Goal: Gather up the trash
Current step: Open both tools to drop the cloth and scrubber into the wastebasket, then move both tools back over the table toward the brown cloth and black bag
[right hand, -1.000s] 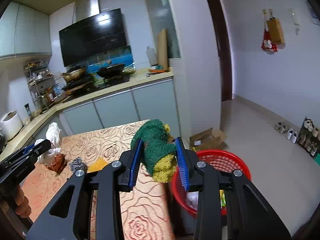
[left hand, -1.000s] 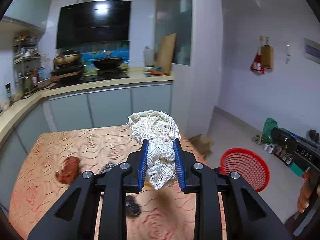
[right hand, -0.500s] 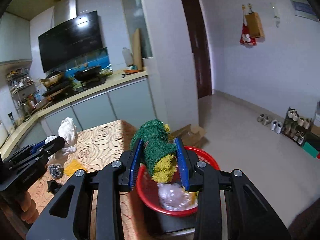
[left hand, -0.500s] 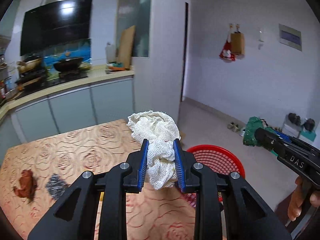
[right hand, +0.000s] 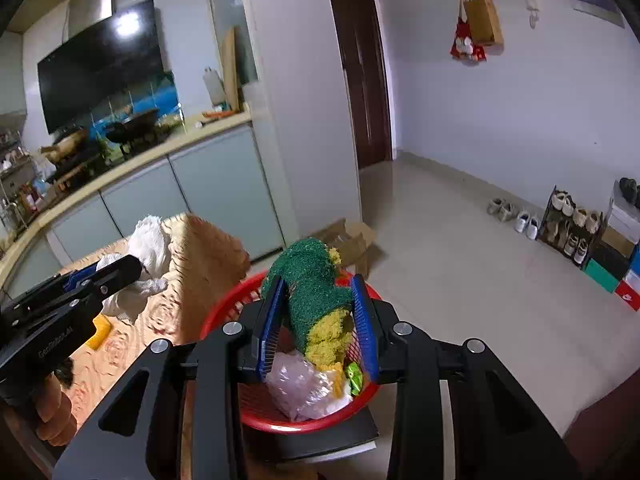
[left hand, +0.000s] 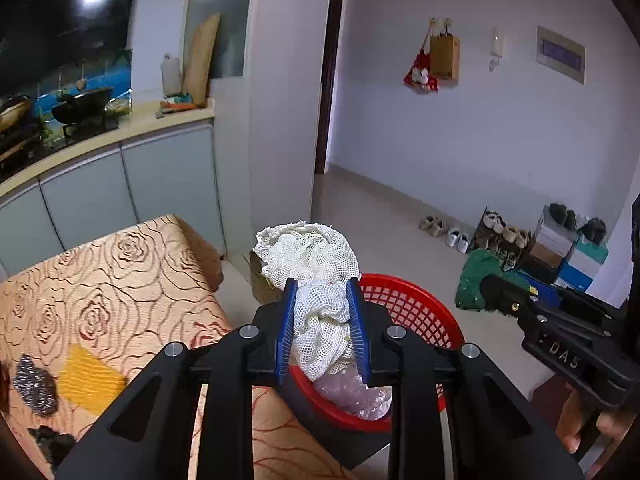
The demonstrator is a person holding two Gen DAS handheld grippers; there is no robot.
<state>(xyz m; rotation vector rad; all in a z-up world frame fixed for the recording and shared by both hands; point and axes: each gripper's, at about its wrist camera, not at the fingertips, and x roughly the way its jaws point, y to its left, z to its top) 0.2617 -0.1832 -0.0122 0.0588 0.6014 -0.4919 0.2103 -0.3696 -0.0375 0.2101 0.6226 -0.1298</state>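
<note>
Your right gripper (right hand: 318, 320) clamps the green-and-yellow sponge (right hand: 316, 300) directly over the red basket (right hand: 224, 312). Your left gripper (left hand: 322, 328) pinches the white mesh cloth (left hand: 316, 280); the basket lies at its five o'clock.

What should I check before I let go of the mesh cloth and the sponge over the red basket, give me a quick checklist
1. Left gripper grips the white mesh cloth between its blue pads: ok.
2. Right gripper grips the green and yellow sponge: ok.
3. Sponge lined up over the red basket: ok, the rim frames it in the right wrist view.
4. Mesh cloth lined up over the basket: cannot tell for certain; it hangs near the rim beside the table.
5. Room in the basket: ok, only a crumpled plastic bag and a few scraps lie inside.
6. Trash left on the table: not ok, a yellow pad and a steel scourer remain.
</note>
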